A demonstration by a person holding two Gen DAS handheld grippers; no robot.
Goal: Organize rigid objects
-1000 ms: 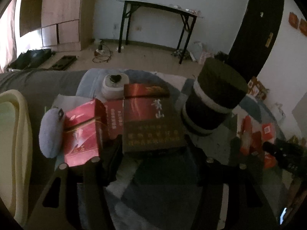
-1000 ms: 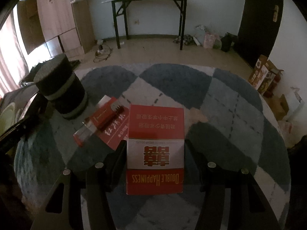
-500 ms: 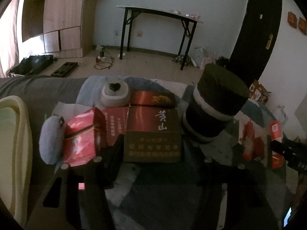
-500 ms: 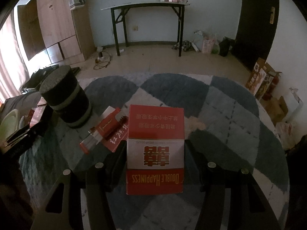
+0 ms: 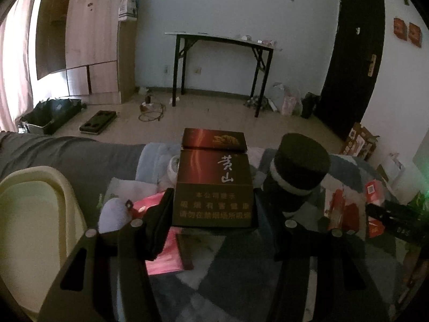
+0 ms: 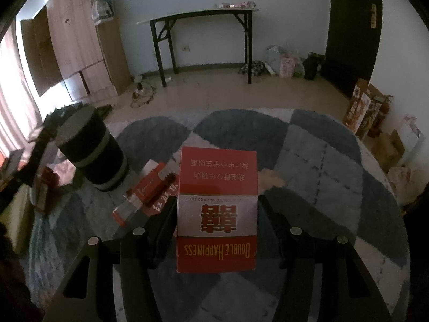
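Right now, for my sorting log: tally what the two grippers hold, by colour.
dark brown box, in the left gripper: 1
red box, in the right gripper: 1
Total: 2

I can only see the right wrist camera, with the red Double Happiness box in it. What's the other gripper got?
Observer: The left gripper is clamped on a dark brown cigarette box with gold writing.
Operator: Is anything next to it?
Observer: A pale grey fuzzy thing lies just left of the gripper's left finger.
Operator: Is something hiding behind that box?
Observer: Yes, a small white round thing, mostly covered. I can't tell what it is.
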